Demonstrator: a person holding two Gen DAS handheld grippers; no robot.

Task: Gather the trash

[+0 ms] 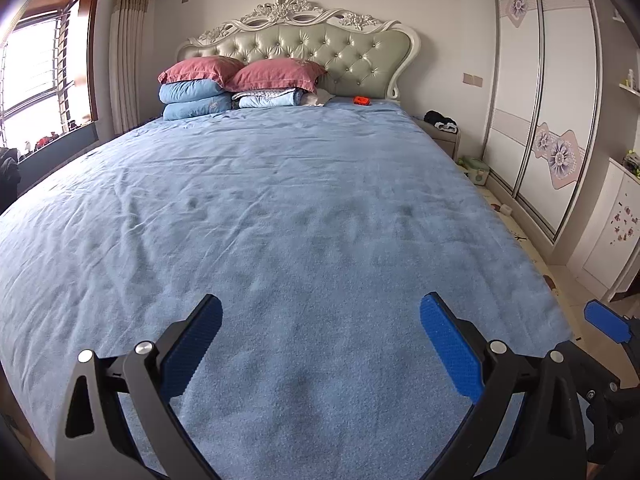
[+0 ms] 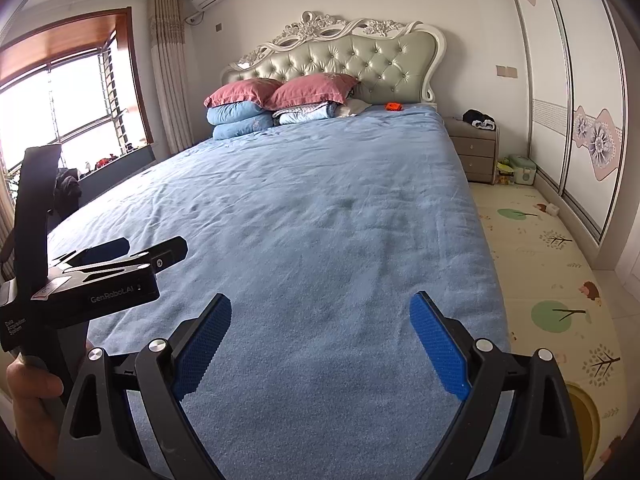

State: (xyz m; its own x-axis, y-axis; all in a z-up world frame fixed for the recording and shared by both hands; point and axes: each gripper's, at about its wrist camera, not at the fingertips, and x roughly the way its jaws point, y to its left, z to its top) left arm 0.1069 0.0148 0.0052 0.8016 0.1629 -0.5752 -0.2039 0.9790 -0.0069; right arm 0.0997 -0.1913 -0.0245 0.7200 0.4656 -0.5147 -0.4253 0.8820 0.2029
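A small orange object (image 1: 361, 99) lies on the blue bed sheet (image 1: 280, 200) far off near the headboard; it also shows in the right wrist view (image 2: 393, 107). My left gripper (image 1: 320, 340) is open and empty above the foot of the bed. My right gripper (image 2: 320, 340) is open and empty, also above the foot of the bed, to the right of the left one. The left gripper's body (image 2: 120, 276) shows at the left of the right wrist view. One blue right fingertip (image 1: 606, 320) shows at the right edge of the left wrist view.
Pink pillows (image 1: 276, 74) and folded blue quilts (image 1: 192, 100) are stacked at the headboard (image 1: 340, 52). A nightstand (image 2: 476, 148) with dark clothes stands right of the bed. A green box (image 2: 524, 170), a patterned floor mat (image 2: 540, 272) and a sliding wardrobe (image 2: 580, 100) are at right. A window (image 2: 60, 108) is at left.
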